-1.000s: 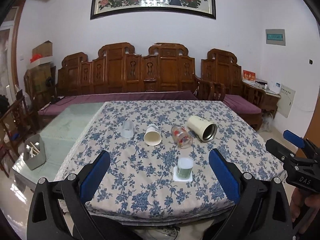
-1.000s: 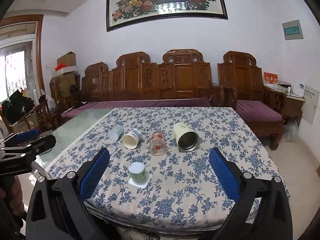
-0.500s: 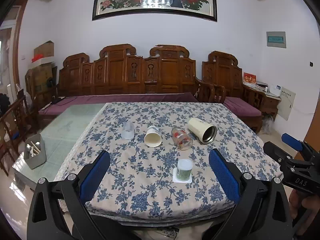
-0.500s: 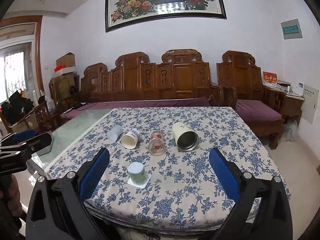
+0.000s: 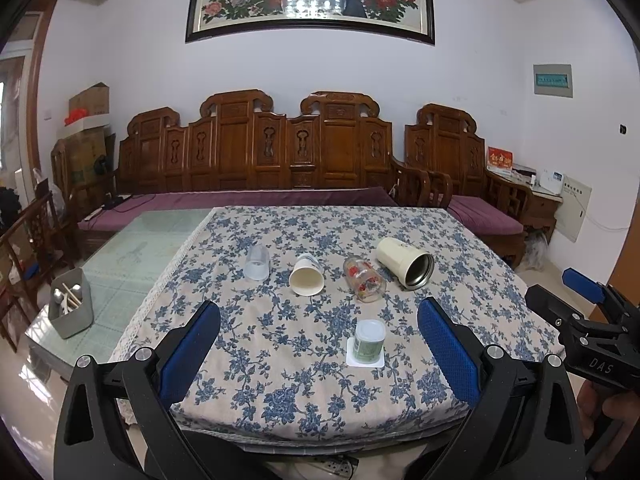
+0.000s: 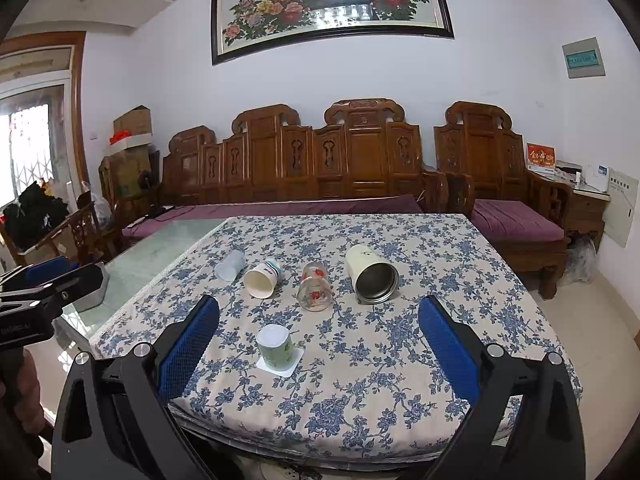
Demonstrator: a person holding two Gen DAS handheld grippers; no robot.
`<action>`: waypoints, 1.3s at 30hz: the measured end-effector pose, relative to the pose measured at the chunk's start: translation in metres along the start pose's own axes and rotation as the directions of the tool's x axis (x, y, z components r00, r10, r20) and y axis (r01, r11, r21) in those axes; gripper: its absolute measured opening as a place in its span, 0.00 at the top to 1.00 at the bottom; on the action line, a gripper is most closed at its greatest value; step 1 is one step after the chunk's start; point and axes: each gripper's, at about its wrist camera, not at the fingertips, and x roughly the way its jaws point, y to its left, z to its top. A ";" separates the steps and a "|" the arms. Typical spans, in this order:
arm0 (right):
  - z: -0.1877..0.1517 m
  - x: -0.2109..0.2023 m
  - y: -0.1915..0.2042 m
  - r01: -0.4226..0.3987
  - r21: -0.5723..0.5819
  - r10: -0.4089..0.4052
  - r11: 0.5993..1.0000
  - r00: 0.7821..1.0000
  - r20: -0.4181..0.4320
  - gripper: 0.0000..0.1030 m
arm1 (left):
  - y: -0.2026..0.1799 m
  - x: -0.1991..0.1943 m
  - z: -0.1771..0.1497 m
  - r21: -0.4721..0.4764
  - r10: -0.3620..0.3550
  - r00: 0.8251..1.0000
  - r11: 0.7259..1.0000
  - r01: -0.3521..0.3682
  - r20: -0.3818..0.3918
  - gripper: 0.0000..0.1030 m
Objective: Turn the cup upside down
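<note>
Several cups lie on their sides in a row on the flowered tablecloth [image 5: 304,380]: a clear plastic cup [image 5: 257,263], a white paper cup [image 5: 306,274], a glass with red print [image 5: 363,279] and a cream steel-lined mug [image 5: 404,263]. A small green cup [image 5: 369,341] stands upside down on a white coaster nearer me. The same cups show in the right wrist view: plastic cup [image 6: 230,265], paper cup [image 6: 262,279], glass [image 6: 315,292], mug [image 6: 370,274], green cup [image 6: 274,344]. My left gripper [image 5: 318,354] and right gripper [image 6: 318,354] are open, empty, short of the table's near edge.
A grey utensil holder [image 5: 71,309] stands on the bare glass tabletop at the left. A carved wooden sofa [image 5: 280,160] runs behind the table. My right gripper shows at the right edge of the left wrist view [image 5: 588,320].
Both grippers have drawn back and risen slightly, so the table looks a little farther away. The cups have not moved.
</note>
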 end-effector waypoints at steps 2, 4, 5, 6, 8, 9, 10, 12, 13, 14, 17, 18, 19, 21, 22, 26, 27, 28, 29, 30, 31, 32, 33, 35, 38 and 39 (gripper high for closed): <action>0.000 0.000 0.001 0.000 0.000 0.000 1.000 1.000 -0.001 0.03 | 0.000 0.000 0.000 0.001 0.002 1.000 1.000 -0.002 0.000 0.08; 0.000 0.000 0.001 -0.001 0.000 0.001 1.000 1.000 0.000 0.03 | 0.000 0.000 0.000 -0.001 0.002 1.000 1.000 -0.002 0.000 0.08; 0.000 0.000 0.000 -0.001 0.001 0.001 1.000 1.000 0.000 0.03 | 0.000 0.000 0.000 -0.002 0.002 1.000 1.000 -0.002 0.001 0.08; 0.000 0.000 0.001 -0.002 0.000 0.002 1.000 1.000 0.000 0.03 | 0.001 0.000 0.000 0.000 0.002 1.000 1.000 -0.002 0.001 0.08; 0.000 0.000 0.001 -0.001 0.000 0.001 1.000 1.000 0.000 0.03 | 0.000 -0.001 0.000 -0.001 0.005 1.000 1.000 -0.005 0.002 0.08; 0.000 0.000 0.001 -0.001 0.000 0.001 1.000 1.000 0.000 0.03 | 0.000 -0.001 0.000 -0.002 0.003 1.000 1.000 -0.003 0.002 0.08; 0.000 0.000 0.001 -0.001 0.000 0.001 1.000 1.000 0.000 0.03 | 0.000 -0.001 0.000 -0.001 0.004 1.000 1.000 -0.004 0.002 0.08; 0.000 0.000 0.001 0.000 -0.001 0.000 1.000 1.000 -0.001 0.03 | 0.000 -0.001 0.000 -0.001 0.004 1.000 1.000 -0.004 0.003 0.08; 0.000 0.000 0.001 0.000 -0.002 0.000 1.000 1.000 -0.001 0.03 | 0.000 0.000 0.001 -0.001 0.004 1.000 1.000 -0.004 0.004 0.08; 0.000 0.000 0.000 0.000 -0.002 0.000 1.000 1.000 -0.002 0.03 | 0.000 0.000 0.000 -0.002 0.003 1.000 1.000 -0.003 0.004 0.08; -0.001 0.001 0.001 0.000 -0.002 0.000 1.000 1.000 -0.003 0.03 | 0.001 -0.001 0.001 -0.001 0.006 1.000 1.000 -0.006 0.007 0.08; -0.001 0.001 0.000 -0.001 -0.002 0.001 1.000 1.000 -0.003 0.03 | 0.001 0.000 0.001 -0.001 0.006 1.000 1.000 -0.006 0.007 0.08; -0.001 0.001 0.001 0.000 -0.002 0.000 1.000 1.000 -0.002 0.03 | 0.000 0.000 0.001 0.000 0.006 1.000 1.000 -0.006 0.008 0.08; -0.001 0.001 0.000 -0.001 -0.002 0.001 1.000 1.000 -0.003 0.03 | 0.001 0.000 0.001 0.000 0.007 1.000 1.000 -0.007 0.009 0.08; -0.001 0.001 0.000 -0.001 -0.002 0.001 1.000 1.000 -0.003 0.03 | 0.001 0.000 0.001 -0.001 0.006 1.000 1.000 -0.006 0.008 0.08; -0.001 0.001 0.000 0.000 -0.002 0.000 1.000 1.000 -0.002 0.03 | 0.001 0.000 0.001 -0.002 0.006 1.000 1.000 -0.006 0.009 0.08; -0.001 0.001 0.000 -0.001 -0.001 0.001 1.000 1.000 -0.003 0.03 | 0.001 0.000 0.001 -0.001 0.006 1.000 1.000 -0.006 0.009 0.08; -0.001 0.001 0.001 0.000 -0.002 0.000 1.000 1.000 -0.002 0.03 | 0.001 0.000 0.001 -0.002 0.007 1.000 1.000 -0.007 0.010 0.08; -0.001 0.001 0.001 -0.001 -0.002 0.001 1.000 1.000 -0.003 0.03 | 0.001 -0.001 0.002 -0.002 0.008 1.000 1.000 -0.008 0.012 0.08; -0.001 0.001 0.001 -0.002 -0.004 0.002 1.000 1.000 -0.003 0.03 | 0.001 -0.002 0.002 -0.002 0.008 1.000 1.000 -0.008 0.013 0.08; -0.001 0.001 0.001 0.000 -0.005 0.000 1.000 1.000 -0.002 0.03 | 0.001 -0.002 0.002 -0.002 0.009 1.000 1.000 -0.009 0.016 0.08; -0.001 0.001 0.000 0.000 -0.004 0.000 1.000 1.000 -0.001 0.03 | 0.001 -0.003 0.002 -0.002 0.009 1.000 1.000 -0.009 0.017 0.08; -0.001 0.002 0.000 0.000 -0.004 0.000 1.000 1.000 -0.002 0.03 | 0.000 -0.003 0.002 -0.002 0.010 1.000 1.000 -0.010 0.019 0.08; -0.001 0.002 0.001 0.001 -0.005 -0.001 1.000 1.000 -0.001 0.03 | -0.001 -0.004 0.002 0.002 0.012 1.000 1.000 -0.012 0.024 0.08; -0.001 0.002 0.000 0.000 -0.005 0.000 1.000 1.000 -0.001 0.03 | -0.001 -0.004 0.002 -0.001 0.010 1.000 1.000 -0.010 0.028 0.08; -0.001 0.002 0.001 0.001 -0.005 -0.001 1.000 1.000 -0.001 0.03 | -0.001 -0.004 0.002 -0.002 0.010 1.000 1.000 -0.010 0.029 0.08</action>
